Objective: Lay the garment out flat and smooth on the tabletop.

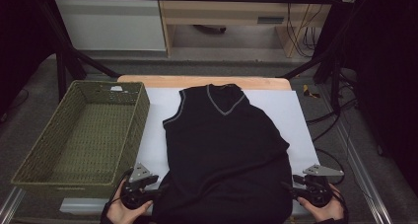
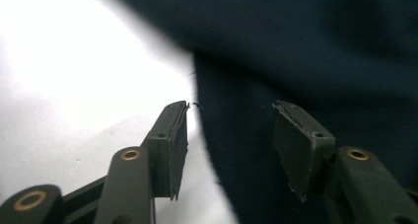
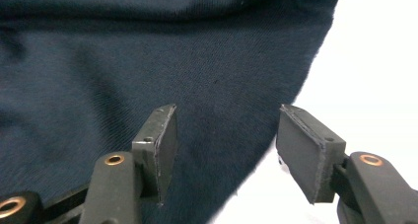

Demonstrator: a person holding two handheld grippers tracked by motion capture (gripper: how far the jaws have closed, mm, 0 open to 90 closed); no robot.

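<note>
A: So, how will the black vest (image 1: 224, 150) handle?

B: Soft and light, I'd judge, a limp knit that sags and drags instead of lifting as 1 piece. It lies flat on the white sheet (image 1: 300, 125), neck away from me, hem at my edge of the table.

A: Where would you take it?

B: At the 2 hem corners. My left gripper (image 2: 229, 135) stands partly open with the vest's side edge between its pads, not pinched. My right gripper (image 3: 224, 145) is the same, jaws apart over the other edge, holding nothing.

A: And around it?

B: The sheet looks smooth, so the cloth should slide. An empty green woven basket (image 1: 34, 160) sits just left of the vest. Beyond the table there's grey floor, black frame legs and loose cables (image 1: 300, 34).
</note>
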